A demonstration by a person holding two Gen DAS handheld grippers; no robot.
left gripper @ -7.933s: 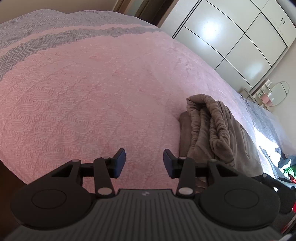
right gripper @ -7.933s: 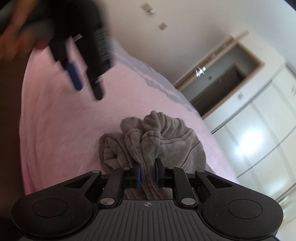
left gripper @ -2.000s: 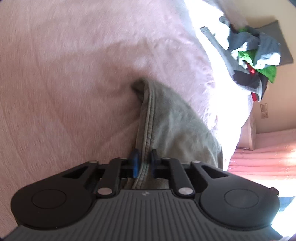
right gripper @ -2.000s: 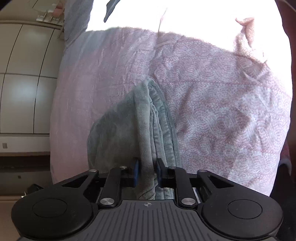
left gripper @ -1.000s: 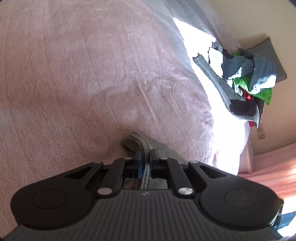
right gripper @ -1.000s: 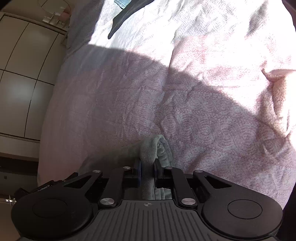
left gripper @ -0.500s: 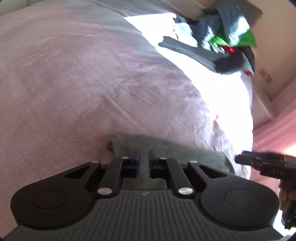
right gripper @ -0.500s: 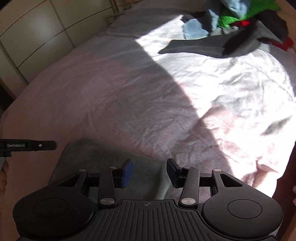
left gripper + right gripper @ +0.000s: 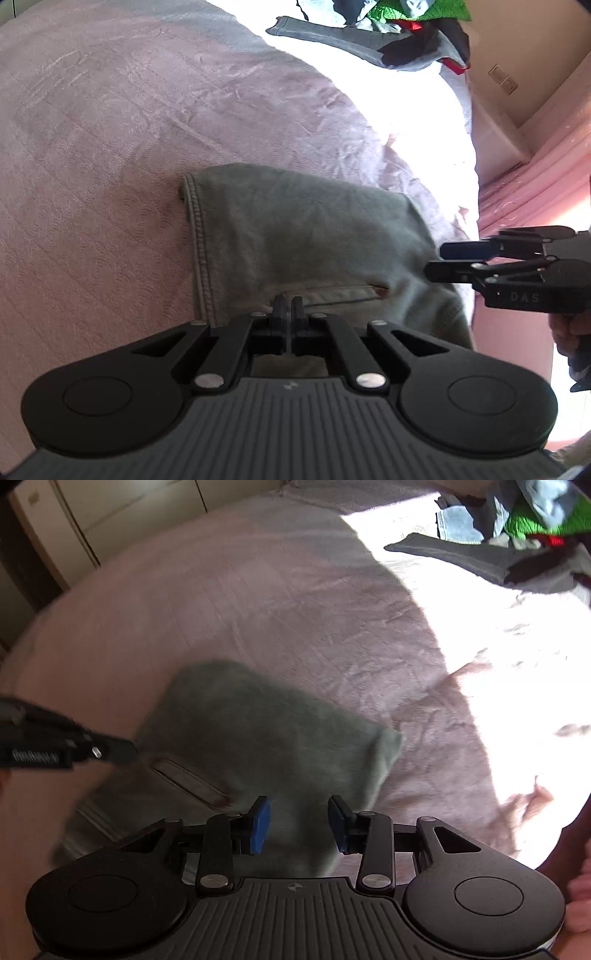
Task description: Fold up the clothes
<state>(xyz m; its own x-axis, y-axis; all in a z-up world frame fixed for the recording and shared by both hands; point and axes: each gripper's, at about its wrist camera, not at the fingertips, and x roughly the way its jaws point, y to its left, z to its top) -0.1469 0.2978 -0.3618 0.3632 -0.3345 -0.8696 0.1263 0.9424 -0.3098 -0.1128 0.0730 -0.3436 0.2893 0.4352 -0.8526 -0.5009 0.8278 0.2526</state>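
Two grippers over folded grey trousers [image 9: 306, 236]: left [image 9: 287, 302] pinched together empty, right [image 9: 298, 823] apart, closing; clothes pile [image 9: 517, 528] beyond.

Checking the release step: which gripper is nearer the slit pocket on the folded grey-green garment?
Left. The left gripper, shut and empty, sits right at the slit pocket. The right gripper, jaws closing on nothing, hovers over the garment beside it.

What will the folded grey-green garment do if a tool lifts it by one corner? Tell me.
The grey-green garment will likely flop and unfold: it is soft cloth, lying in loose layers with a rounded, sagging edge. It looks thick, with a heavy stitched hem, so probably weighty for its size. It seems unlikely to slide on the textured pink bedspread.
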